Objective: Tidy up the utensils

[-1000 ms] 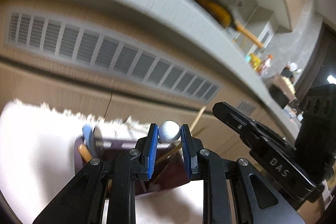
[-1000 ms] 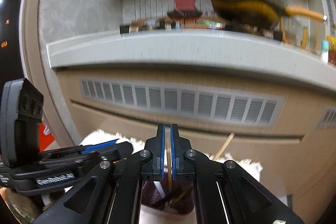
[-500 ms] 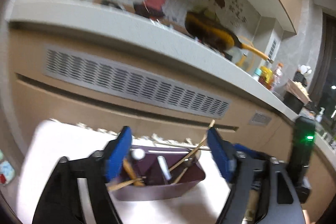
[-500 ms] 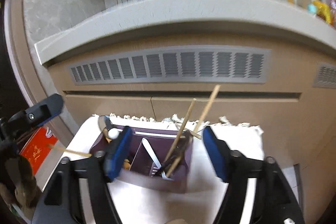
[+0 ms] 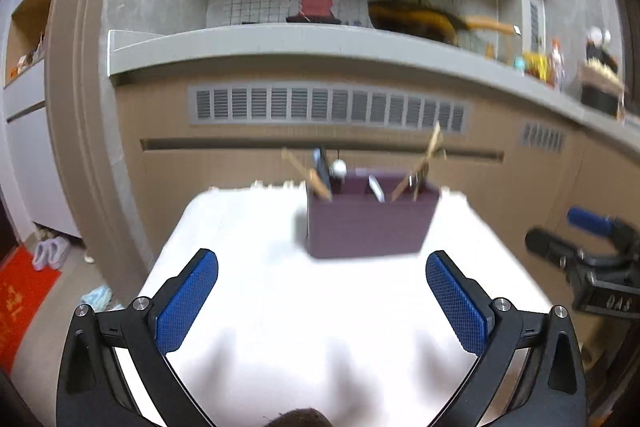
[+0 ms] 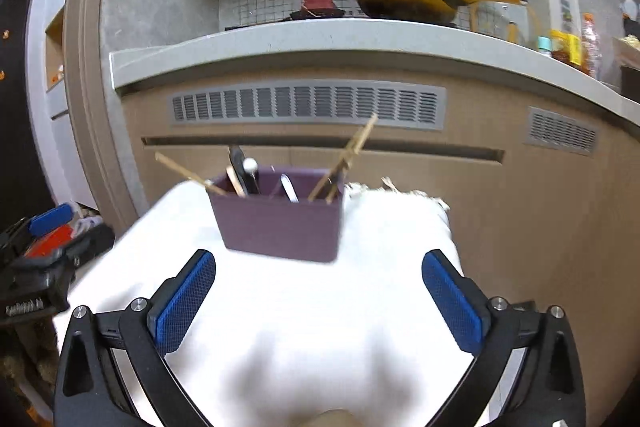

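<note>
Utensils [image 6: 240,175] in holder [image 6: 280,227], both grippers' fingers [image 5: 188,301] [image 6: 182,301] spread

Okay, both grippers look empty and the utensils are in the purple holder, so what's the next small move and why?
Probably ease both grippers back and stop. The left gripper and right gripper have jaws wide apart and hold nothing, while the wooden chopsticks and other utensils already stand in the purple rectangular holder on the white cloth, with none loose in view.
</note>
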